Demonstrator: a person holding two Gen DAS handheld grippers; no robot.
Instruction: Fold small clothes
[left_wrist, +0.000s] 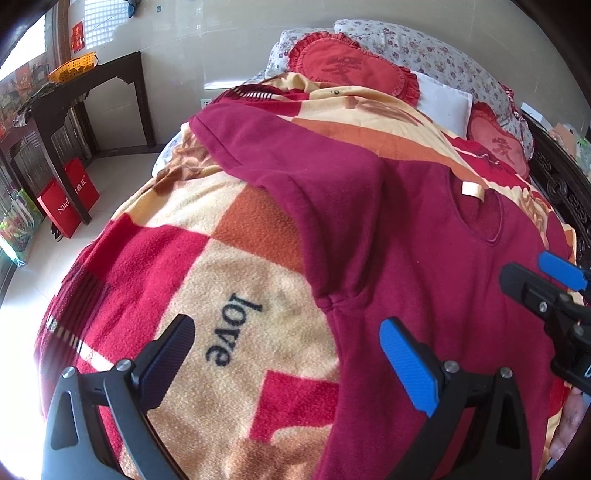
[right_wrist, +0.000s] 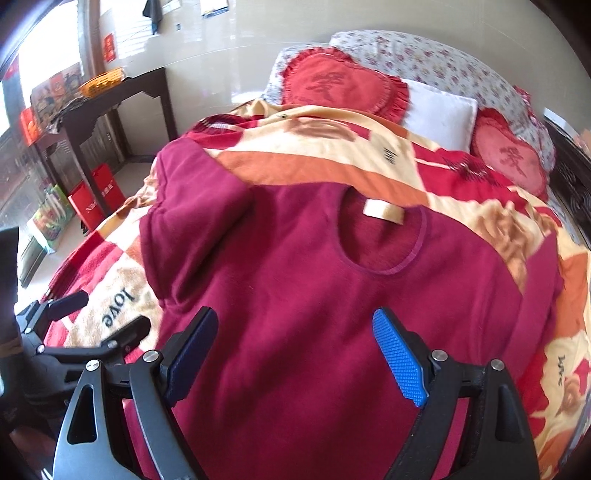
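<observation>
"love" reads upside down on the blanket (left_wrist: 236, 332), lower centre; "Nilri…", partly hidden, on the red bag (left_wrist: 68, 201), left.

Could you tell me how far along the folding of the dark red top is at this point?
Done: the dark red fleece long-sleeved top lies spread face-up on the patterned red and cream blanket, cream neck label showing. In hand: nothing; the left gripper and right gripper are both open above it. Left: its sleeve and body show no deliberate fold yet.
</observation>
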